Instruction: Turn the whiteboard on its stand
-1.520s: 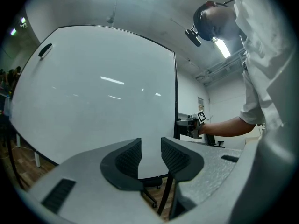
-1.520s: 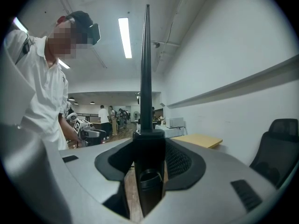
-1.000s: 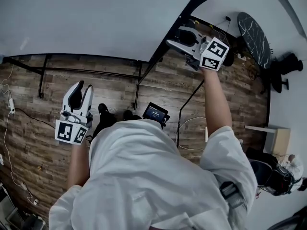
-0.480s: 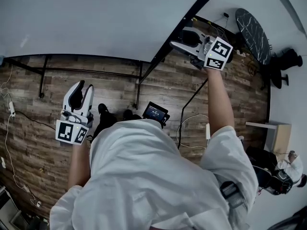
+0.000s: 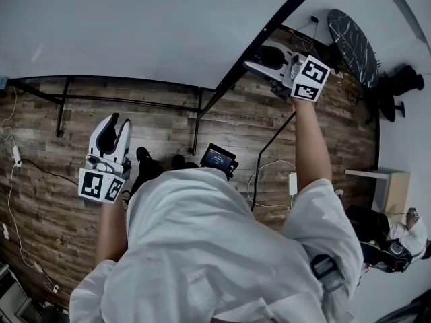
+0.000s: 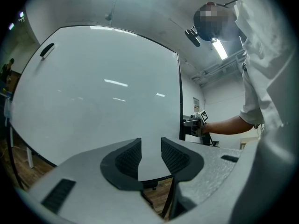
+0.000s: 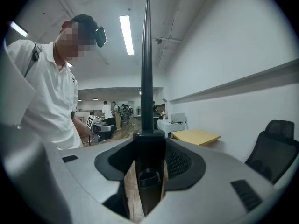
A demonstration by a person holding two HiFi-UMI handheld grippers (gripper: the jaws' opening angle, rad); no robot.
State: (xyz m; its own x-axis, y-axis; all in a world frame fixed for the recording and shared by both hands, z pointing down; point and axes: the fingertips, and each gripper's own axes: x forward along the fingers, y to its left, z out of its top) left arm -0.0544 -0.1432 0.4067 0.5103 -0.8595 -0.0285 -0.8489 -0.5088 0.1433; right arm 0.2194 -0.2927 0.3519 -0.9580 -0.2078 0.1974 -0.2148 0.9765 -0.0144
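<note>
The whiteboard (image 5: 135,25) fills the top of the head view, and its black frame edge (image 5: 236,79) runs slantwise up to the right. My right gripper (image 5: 259,58) is shut on that edge. In the right gripper view the black frame bar (image 7: 147,69) stands upright between the two pads, which press on it. My left gripper (image 5: 118,123) hangs open low at the left, away from the board. In the left gripper view the white board face (image 6: 103,92) lies beyond the empty gap of the left gripper (image 6: 150,155).
The stand's black bars (image 5: 128,99) and a leg (image 5: 195,130) cross the wooden floor under the board. Cables (image 5: 10,180) trail at the left. A dark round table (image 5: 353,42) and a light cabinet (image 5: 387,194) stand at the right. An office chair (image 7: 275,143) is near the wall.
My right gripper has moved up and to the right with the board's edge in it, and the board has swung that way. The left gripper has stayed put.
</note>
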